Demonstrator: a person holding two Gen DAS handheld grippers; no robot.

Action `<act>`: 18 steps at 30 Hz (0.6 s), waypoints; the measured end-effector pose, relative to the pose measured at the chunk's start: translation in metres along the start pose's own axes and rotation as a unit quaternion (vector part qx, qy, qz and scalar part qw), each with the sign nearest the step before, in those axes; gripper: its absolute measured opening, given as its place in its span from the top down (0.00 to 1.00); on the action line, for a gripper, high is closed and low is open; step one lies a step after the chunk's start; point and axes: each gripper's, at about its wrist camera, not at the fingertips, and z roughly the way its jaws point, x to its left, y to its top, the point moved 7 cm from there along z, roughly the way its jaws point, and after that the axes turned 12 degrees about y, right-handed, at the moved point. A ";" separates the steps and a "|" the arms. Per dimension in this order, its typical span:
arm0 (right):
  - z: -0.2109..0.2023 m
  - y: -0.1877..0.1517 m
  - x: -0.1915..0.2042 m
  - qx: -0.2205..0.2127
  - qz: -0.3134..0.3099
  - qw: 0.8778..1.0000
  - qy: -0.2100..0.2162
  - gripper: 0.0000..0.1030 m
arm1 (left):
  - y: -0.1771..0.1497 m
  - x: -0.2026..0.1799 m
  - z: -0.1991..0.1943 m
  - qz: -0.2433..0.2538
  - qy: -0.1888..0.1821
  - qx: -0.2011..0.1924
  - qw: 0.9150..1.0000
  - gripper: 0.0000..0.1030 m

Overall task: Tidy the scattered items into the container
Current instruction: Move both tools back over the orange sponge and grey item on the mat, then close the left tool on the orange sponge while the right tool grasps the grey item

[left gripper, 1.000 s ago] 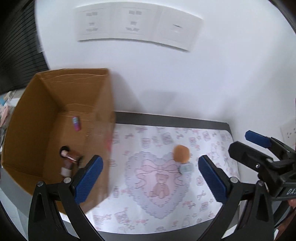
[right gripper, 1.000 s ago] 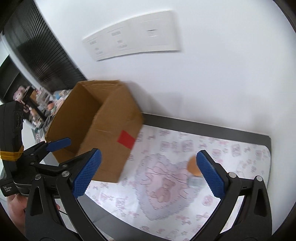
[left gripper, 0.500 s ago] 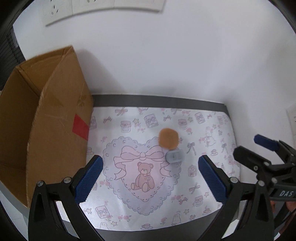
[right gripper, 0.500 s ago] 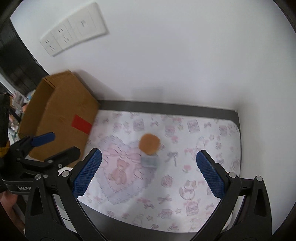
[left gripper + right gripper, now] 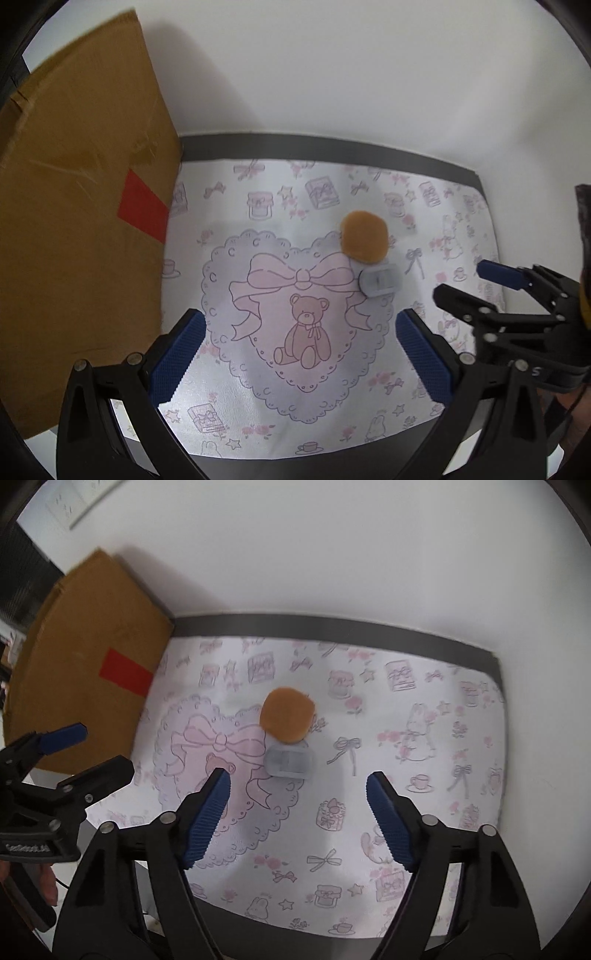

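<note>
Waiting on the printed mat (image 5: 295,398): an orange puff (image 5: 287,715) touching a grey case (image 5: 289,761), both outside the cardboard box (image 5: 74,221) (interior hidden here). Right gripper (image 5: 297,818) closing, nothing between its pads; left gripper (image 5: 301,360) spread, empty. White wall (image 5: 332,66) behind.

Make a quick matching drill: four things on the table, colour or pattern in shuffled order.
Things:
1. cardboard box
2. round puff
3. small case
4. mat

Descriptions:
A. pale grey, just in front of the puff
B. brown with a red label
C. white with pink teddy-and-bow print
D. orange-tan

Pairs: 1-B, 2-D, 3-A, 4-C
</note>
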 end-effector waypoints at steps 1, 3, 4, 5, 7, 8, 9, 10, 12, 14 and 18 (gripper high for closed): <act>0.010 0.000 -0.001 0.010 -0.004 1.000 0.001 0.24 | 0.000 0.001 0.005 -0.003 0.000 0.003 1.000 0.00; 0.025 -0.001 -0.003 0.028 -0.013 0.999 -0.008 0.24 | 0.002 0.003 0.016 -0.009 0.000 0.010 1.000 0.00; 0.034 -0.001 -0.004 0.039 -0.018 0.999 -0.009 0.24 | 0.002 0.004 0.021 -0.011 -0.001 0.014 1.000 0.00; 0.042 0.000 -0.005 0.048 -0.023 0.999 -0.010 0.24 | 0.003 0.005 0.028 -0.015 -0.003 0.020 1.000 0.00; 0.059 -0.001 -0.006 0.067 -0.036 0.997 -0.012 0.24 | 0.002 0.004 0.039 -0.019 -0.007 0.032 0.999 0.00; 0.066 -0.001 -0.007 0.074 -0.044 0.996 -0.014 0.27 | 0.001 0.003 0.045 -0.018 -0.009 0.039 0.999 0.00; 0.073 -0.002 -0.008 0.083 -0.052 0.995 -0.016 0.30 | -0.001 0.002 0.052 -0.016 -0.011 0.045 0.999 0.00; 0.081 -0.004 -0.010 0.094 -0.058 0.994 -0.018 0.30 | -0.002 0.001 0.056 -0.014 -0.011 0.050 0.999 0.00; 0.095 -0.009 -0.016 0.112 -0.065 0.991 -0.023 0.32 | -0.005 -0.001 0.066 -0.013 -0.013 0.058 0.998 0.00; 0.104 -0.010 -0.018 0.121 -0.071 0.990 -0.022 0.32 | -0.007 -0.002 0.074 -0.018 -0.016 0.066 0.998 0.00; 0.117 -0.011 -0.020 0.137 -0.098 0.985 -0.029 0.32 | -0.011 -0.004 0.084 -0.013 -0.014 0.072 0.997 0.00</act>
